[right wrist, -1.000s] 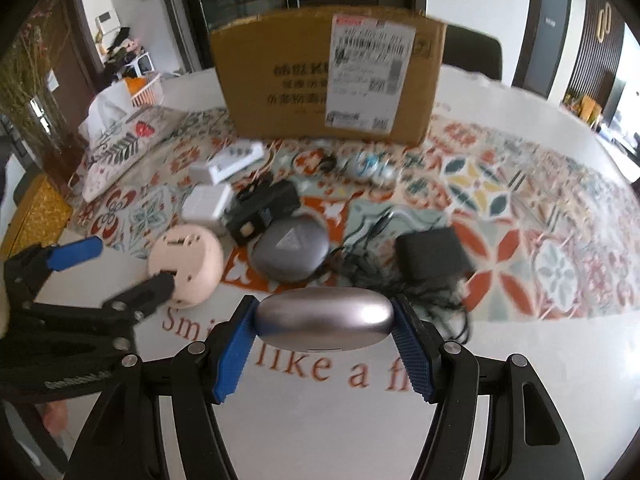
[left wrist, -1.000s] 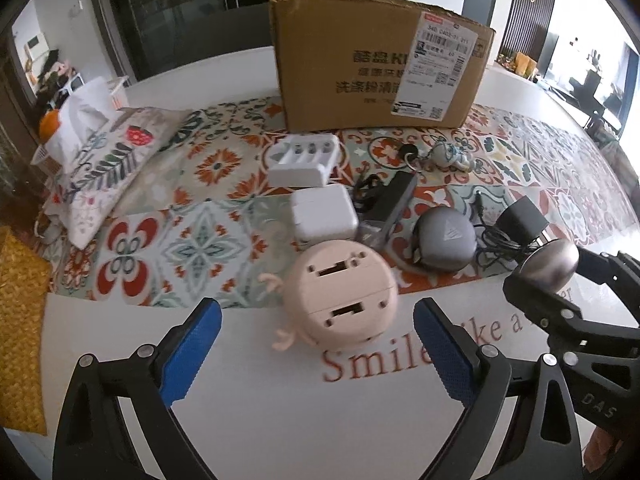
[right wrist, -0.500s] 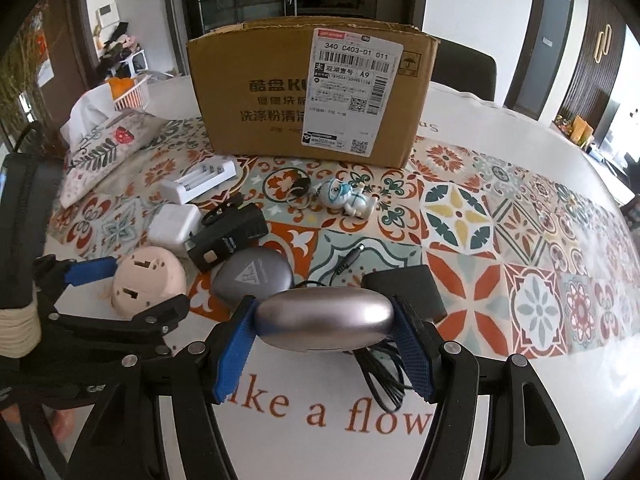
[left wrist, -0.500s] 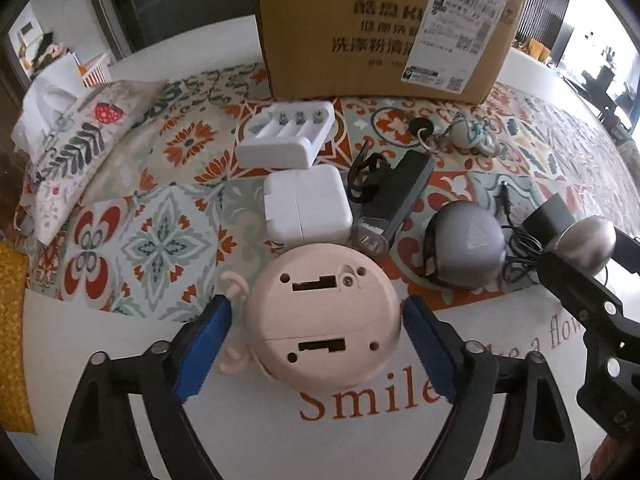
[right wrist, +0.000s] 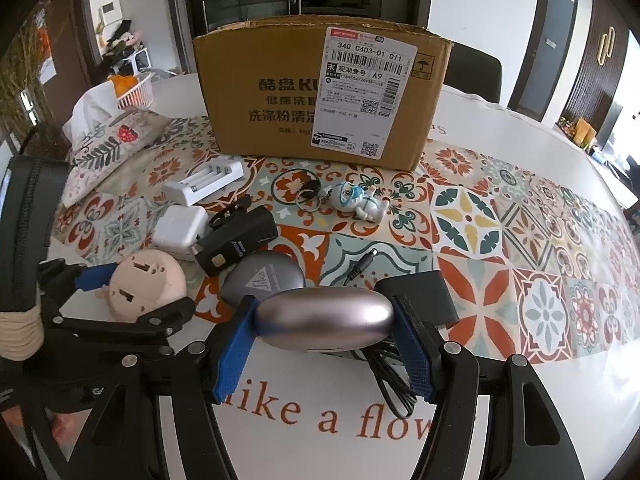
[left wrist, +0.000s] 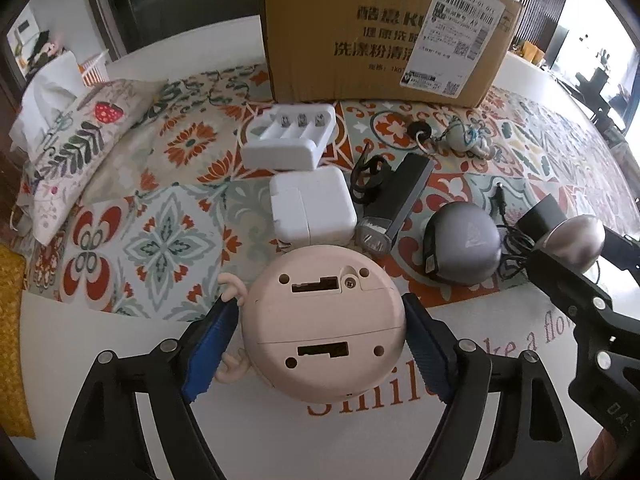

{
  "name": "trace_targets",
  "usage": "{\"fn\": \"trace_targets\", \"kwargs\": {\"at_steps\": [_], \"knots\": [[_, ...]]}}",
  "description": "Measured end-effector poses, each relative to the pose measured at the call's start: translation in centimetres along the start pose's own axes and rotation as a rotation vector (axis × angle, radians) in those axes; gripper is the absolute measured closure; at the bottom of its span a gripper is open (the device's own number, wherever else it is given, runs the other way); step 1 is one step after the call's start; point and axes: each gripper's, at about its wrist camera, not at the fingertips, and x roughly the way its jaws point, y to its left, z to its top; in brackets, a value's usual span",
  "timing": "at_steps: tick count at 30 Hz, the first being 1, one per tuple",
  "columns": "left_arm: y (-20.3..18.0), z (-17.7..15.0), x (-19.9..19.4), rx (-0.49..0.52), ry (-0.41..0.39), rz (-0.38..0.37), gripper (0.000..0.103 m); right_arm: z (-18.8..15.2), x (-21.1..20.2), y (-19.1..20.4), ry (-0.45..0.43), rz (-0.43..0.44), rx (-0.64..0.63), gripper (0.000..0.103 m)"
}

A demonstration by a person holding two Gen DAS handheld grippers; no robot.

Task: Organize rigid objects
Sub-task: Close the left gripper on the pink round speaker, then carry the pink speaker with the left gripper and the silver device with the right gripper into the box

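Pink round plastic gadget [left wrist: 324,320], underside up, sits low centre of your left wrist view on the white surface [left wrist: 120,340], at the edge of the patterned tile mat [left wrist: 160,236]. Your left gripper [left wrist: 320,340] straddles it; the blue fingers [left wrist: 210,344] are closing, and both look right at its sides, though I can't confirm firm pressure. Your right gripper [right wrist: 324,340] is clamped on a silver metallic oval case [right wrist: 324,318], held above the surface at lower centre of the right wrist view. Just above the pink gadget: white square charger [left wrist: 310,210], white battery charger [left wrist: 288,138], black flashlight [left wrist: 396,204], grey oval pouch [left wrist: 460,250]. Brown cardboard box [left wrist: 384,32] at top centre of the frame.
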Motion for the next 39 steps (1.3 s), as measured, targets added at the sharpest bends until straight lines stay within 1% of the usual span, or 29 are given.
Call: {"fn": "trace_targets", "kwargs": {"at_steps": [3, 8, 18, 24, 28, 31, 35, 39], "knots": [[0.0, 0.0, -1.2, 0.002, -0.021, -0.020, 0.021, -0.1, -0.5, 0.1, -0.004, 0.001, 0.011, 0.037], [0.3, 0.5, -3.3, 0.012, -0.066, -0.023, 0.021, 0.1, -2.2, 0.2, -0.030, -0.001, 0.025, 0.037], [0.7, 3.0, -8.9, 0.027, -0.198, -0.041, 0.021, 1.8, -6.0, 0.3, -0.110, -0.006, 0.042, 0.037], [0.8, 4.8, -11.4, 0.032, -0.258, -0.058, 0.021, 3.6, -8.1, -0.2, -0.167, -0.007, 0.065, 0.037], [0.6, 6.2, -13.0, 0.056, -0.317, -0.027, 0.021, 5.1, -9.3, -0.3, -0.215, -0.023, 0.063, 0.037], [0.6, 7.5, -14.2, 0.066, -0.360, -0.018, 0.021, 6.4, -10.1, -0.5, -0.255, -0.032, 0.059, 0.037], [0.7, 9.6, -15.3, 0.069, -0.389, -0.037, 0.021, 8.3, -11.1, -0.9, -0.304, -0.033, 0.058, 0.037], [0.6, 11.9, -16.0, 0.080, -0.406, -0.057, 0.021, 10.6, -11.6, -1.6, -0.334, -0.002, 0.075, 0.037]]}}
